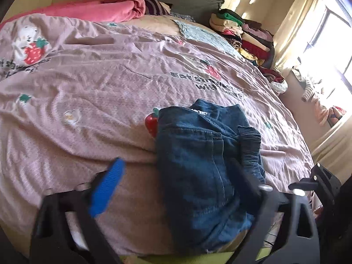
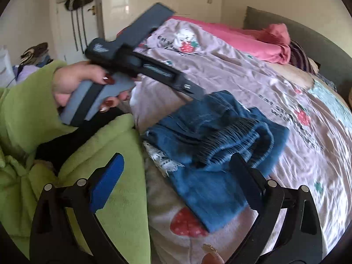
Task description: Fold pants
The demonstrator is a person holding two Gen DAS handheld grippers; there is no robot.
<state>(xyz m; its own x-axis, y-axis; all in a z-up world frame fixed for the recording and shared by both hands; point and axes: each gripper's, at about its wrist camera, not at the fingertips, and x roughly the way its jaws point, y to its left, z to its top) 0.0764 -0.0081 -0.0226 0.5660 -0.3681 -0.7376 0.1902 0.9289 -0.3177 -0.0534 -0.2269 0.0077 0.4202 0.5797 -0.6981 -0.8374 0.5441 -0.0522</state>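
- Pants (image 1: pixel 198 165): seen folded into a compact bundle on the bed (image 1: pixel 88 77), near its front edge.
- Left tool (image 1: pixel 176 176): spread, nothing pinched.
- Right tool (image 2: pixel 176 176): spread, empty.
- Remaining work: judged slight, perhaps final tidying.

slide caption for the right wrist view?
Open right gripper over folded blue jeans on a strawberry-print bedspread; left gripper alongside.
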